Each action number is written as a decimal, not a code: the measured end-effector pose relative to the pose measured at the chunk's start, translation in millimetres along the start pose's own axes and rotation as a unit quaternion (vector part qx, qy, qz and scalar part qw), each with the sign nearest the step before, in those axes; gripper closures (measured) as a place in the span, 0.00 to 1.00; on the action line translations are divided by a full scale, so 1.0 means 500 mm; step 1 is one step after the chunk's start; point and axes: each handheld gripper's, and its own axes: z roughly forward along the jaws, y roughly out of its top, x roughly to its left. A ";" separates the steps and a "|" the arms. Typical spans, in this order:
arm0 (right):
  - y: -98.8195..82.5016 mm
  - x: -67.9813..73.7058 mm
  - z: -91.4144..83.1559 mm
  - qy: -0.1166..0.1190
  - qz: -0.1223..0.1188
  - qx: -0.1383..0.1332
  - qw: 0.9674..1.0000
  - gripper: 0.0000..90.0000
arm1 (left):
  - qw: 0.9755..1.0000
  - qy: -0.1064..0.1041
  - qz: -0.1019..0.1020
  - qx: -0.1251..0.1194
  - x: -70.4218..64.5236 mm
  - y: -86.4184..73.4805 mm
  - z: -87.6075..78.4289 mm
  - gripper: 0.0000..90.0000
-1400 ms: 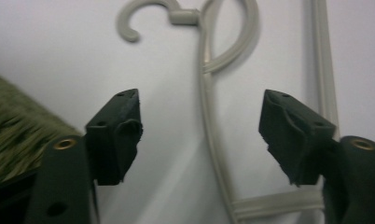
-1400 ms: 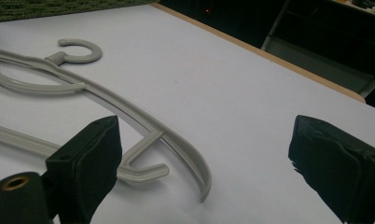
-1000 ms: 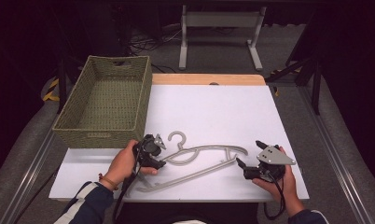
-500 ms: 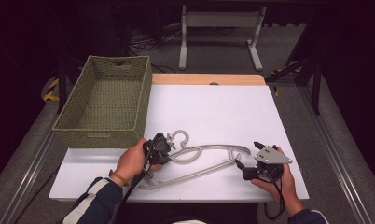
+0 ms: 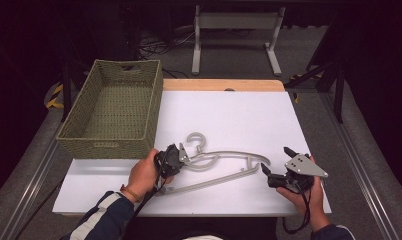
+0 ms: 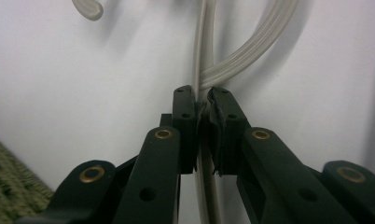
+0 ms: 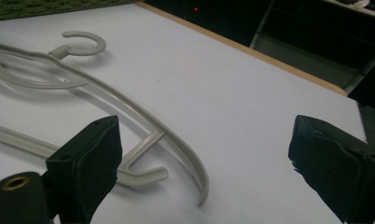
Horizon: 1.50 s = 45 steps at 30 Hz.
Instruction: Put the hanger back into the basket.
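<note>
High view: your left tongs (image 5: 180, 156) sit at the left part of the grey plastic hanger (image 5: 224, 167), which lies flat on the white surface (image 5: 229, 120), near its front edge. The woven basket (image 5: 111, 107) stands at the surface's left side, just behind your left hand (image 5: 144, 172). Your right tongs (image 5: 275, 165) rest near the hanger's right tip, apart from it, held in your right hand (image 5: 304, 195).

Left gripper view: this gives what the high view cannot resolve. The left tongs (image 6: 203, 109) have just been closing and now pinch a thin rod of the hanger (image 6: 202, 70) between the pads; the rod runs straight through the gap and on past the tips. A thicker curved bar (image 6: 255, 42) branches off to the right just beyond the tips. The end of the hook (image 6: 87, 8) shows at the top left, and a strip of the basket (image 6: 8, 196) at the bottom left.

Right gripper view: the right tongs (image 7: 209, 158) stand spread wide, nothing between the pads. The hanger's right end (image 7: 176, 149) lies on the surface (image 7: 251, 93) ahead of the left-hand pad, not touching it as far as you can tell.

Hanger appearance: pale grey, smooth, slightly glossy plastic. Open hook (image 7: 83, 44) at the top, a round loop below it, one arched shoulder bar ending in a tapered tip, a straight lower bar, and a short notch hook near the right end.
</note>
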 end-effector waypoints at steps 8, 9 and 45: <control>0.002 -0.012 -0.013 -0.029 0.009 -0.022 0.999 0.12 | 0.998 0.032 -0.012 -0.051 0.005 -0.010 -0.031 0.91; 0.002 -0.013 -0.015 -0.035 0.009 -0.028 0.999 0.12 | 0.997 0.034 -0.010 -0.065 0.006 -0.011 -0.037 0.91; -0.006 -0.024 -0.016 -0.058 0.025 -0.031 0.998 0.12 | 0.967 0.088 -0.080 -0.226 0.062 -0.008 -0.224 0.91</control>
